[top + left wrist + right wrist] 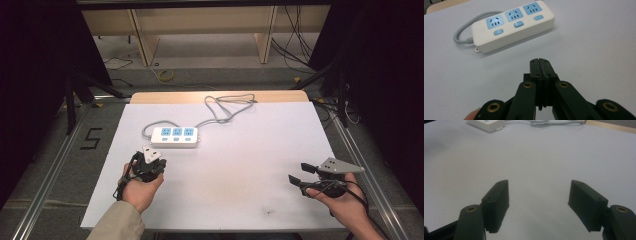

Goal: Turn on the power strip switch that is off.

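You look down from above; both gripper views sit low, close, facing the power strip (512,26) you share.

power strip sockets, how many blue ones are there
3, in a row along the white plastic power strip: blue socket nearest the grey cord, middle, far end. None seem hidden.

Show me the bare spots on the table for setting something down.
Free: the white sheet between the left claw and right claw, and right of the power strip. Crowded: the far edge, where its cord loops.
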A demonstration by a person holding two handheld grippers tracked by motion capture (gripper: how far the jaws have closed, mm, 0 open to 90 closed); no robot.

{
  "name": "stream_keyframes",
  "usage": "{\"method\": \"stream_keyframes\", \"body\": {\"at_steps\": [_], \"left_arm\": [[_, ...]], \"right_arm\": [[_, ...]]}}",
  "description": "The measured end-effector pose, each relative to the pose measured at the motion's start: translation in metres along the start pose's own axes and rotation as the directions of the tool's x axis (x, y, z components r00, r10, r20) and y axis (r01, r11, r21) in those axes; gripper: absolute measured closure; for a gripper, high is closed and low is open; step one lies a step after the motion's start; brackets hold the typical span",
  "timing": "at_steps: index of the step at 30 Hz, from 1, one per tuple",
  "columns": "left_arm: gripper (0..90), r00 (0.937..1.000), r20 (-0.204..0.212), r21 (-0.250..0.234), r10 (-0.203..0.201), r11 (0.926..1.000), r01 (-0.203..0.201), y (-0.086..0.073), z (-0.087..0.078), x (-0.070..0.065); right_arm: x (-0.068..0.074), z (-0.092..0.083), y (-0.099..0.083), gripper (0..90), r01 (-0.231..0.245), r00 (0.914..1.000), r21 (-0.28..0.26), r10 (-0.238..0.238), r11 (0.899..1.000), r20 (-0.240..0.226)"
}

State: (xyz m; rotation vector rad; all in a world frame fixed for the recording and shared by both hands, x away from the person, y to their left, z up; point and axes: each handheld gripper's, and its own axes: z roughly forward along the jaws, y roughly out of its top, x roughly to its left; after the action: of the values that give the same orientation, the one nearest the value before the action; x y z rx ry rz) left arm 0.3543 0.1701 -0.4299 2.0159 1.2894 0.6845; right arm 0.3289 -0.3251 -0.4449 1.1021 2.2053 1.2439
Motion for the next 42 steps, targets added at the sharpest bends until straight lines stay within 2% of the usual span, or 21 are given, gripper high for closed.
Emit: {"method": "stream_keyframes", "body": {"at_steps": [10,17,25,42], "left_arm": [[89.9,0.9998,-0.008,0.012,0.018,0.9998,-0.018,0.009,0.009,0.004],[89.9,0.9998,-0.010,0.006,0.015,0.9999,-0.015,0.016,0.014,0.005],[89.9,0.9990,-0.022,0.011,0.040,0.9992,-0.039,0.026,0.021,0.006],[89.9,0.9991,-0.027,0.013,0.034,0.9994,-0.033,0.036,0.036,0.009]], "right_arm": [[0.000,0.000,0.000,33.0,0.004,1.0000,0.005,-0.004,1.000,0.002],[0.001,0.002,0.000,33.2,0.005,1.0000,0.008,-0.005,1.000,0.000],[0.001,0.002,-0.001,33.1,0.010,1.0000,0.009,-0.010,1.000,0.002],[0.003,0.004,0.000,33.0,0.019,0.9998,0.014,-0.019,1.000,-0.003]]}}
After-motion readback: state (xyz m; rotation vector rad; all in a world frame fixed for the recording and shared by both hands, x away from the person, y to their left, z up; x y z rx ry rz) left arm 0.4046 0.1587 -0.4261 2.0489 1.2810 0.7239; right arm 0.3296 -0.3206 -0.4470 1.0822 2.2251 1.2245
